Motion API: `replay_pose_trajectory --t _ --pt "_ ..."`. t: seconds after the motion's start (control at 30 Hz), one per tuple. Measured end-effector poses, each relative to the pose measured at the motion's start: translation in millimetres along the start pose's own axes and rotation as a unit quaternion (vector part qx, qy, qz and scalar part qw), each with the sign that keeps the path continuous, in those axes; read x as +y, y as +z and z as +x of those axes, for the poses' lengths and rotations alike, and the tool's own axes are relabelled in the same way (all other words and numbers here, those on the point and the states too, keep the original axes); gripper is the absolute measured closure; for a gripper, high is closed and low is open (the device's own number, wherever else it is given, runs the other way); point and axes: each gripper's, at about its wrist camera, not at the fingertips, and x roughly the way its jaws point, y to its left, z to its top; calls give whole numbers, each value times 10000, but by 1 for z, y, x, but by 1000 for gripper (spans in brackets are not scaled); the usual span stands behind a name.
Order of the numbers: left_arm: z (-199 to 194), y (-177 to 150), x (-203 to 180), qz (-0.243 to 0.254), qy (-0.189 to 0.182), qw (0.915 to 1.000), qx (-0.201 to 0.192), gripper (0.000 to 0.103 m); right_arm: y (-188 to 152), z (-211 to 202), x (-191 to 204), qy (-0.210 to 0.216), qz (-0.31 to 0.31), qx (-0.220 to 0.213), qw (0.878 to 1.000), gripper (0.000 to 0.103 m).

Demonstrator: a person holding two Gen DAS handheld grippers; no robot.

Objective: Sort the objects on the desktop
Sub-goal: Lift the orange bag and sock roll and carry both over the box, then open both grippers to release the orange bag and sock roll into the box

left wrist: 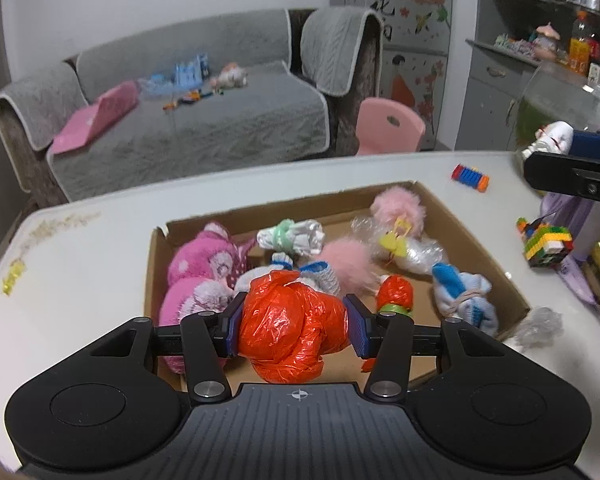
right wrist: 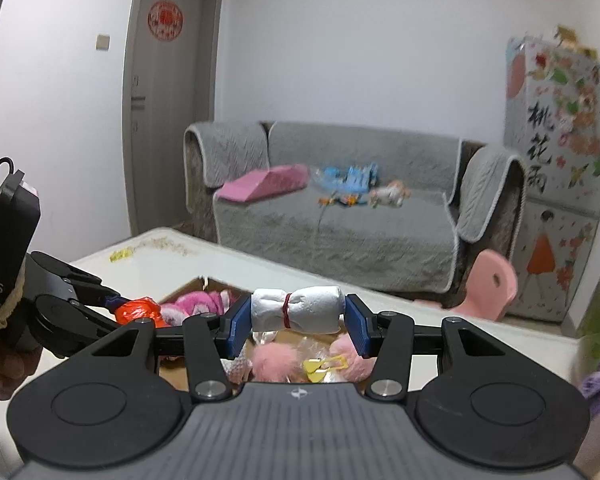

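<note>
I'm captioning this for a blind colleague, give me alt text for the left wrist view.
The left tool clamps an orange plastic bundle over a cardboard box of plush toys and wrapped bundles on a white table. A grey sofa stands behind.

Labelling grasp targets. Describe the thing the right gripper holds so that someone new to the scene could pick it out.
Start at the cardboard box on the white table. Above it, the right gripper is shut on a white cloth roll, held sideways between the blue pads. A red rubber band pinches its middle; the left gripper holds an orange plastic bag bundle instead.
</note>
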Motion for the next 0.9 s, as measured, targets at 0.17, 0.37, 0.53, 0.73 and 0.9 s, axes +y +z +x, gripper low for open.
replay_pose_trajectory --t 0.17,0.37,0.53,0.73,0.9 --pt "27 -5 5 -102 -94 9995 291 47 -4 38 -13 267 194 554 9979 57" --pt "48 -14 10 -112 -127 9986 505 47 -16 60 -12 510 -60 913 9945 57" --pt "63 -18 9 -78 -136 9977 661 47 -27 72 -3 432 -777 1121 9897 57" --pt "76 -23 7 -47 -167 9966 812 46 -42 88 8 232 -1795 1472 9724 57" --pt "78 -25 5 -21 -153 9967 801 43 -48 93 15 278 -2143 1576 9636 56"
